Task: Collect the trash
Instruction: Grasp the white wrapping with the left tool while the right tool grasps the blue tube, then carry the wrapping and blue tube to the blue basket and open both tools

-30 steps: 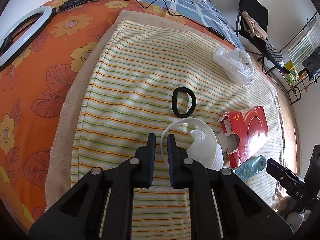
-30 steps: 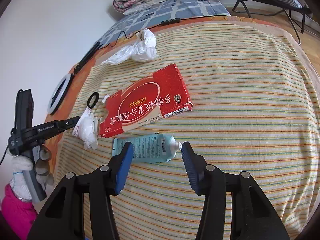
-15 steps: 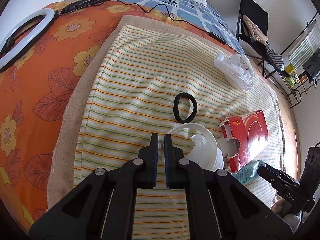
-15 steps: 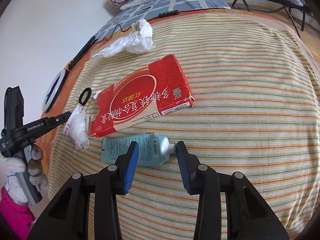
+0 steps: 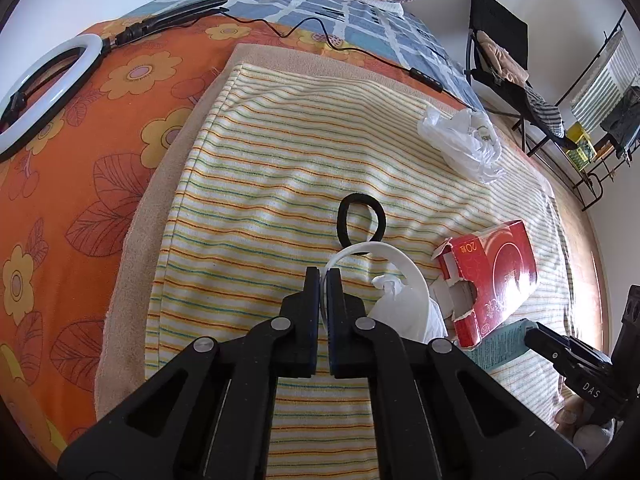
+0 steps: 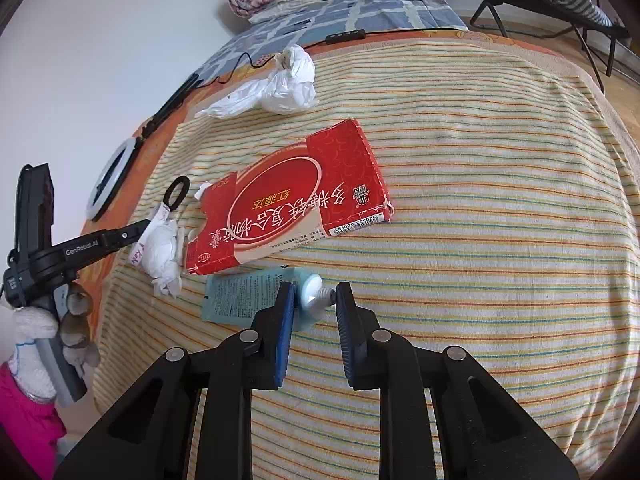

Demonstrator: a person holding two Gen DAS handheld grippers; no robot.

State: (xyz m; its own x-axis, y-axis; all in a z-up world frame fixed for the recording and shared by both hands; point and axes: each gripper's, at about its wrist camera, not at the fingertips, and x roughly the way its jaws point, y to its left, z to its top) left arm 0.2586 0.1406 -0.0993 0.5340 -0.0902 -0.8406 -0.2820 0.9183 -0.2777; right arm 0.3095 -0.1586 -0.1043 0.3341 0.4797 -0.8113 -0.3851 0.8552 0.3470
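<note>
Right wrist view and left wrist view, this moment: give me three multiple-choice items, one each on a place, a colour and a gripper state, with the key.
1. Where does the black hair tie lie?
A. on the striped towel
B. on the red carton
C. on the chair

2. What colour is the tube?
A. red
B. light blue
C. black

3. What is the left hand-held gripper shut on?
A. the hair tie
B. the carton
C. a thin white strip

Key: A, the tie rests on striped cloth beyond the red carton; B, its printed body is pale blue; C, the strip emerges from between the closed fingers.
</note>
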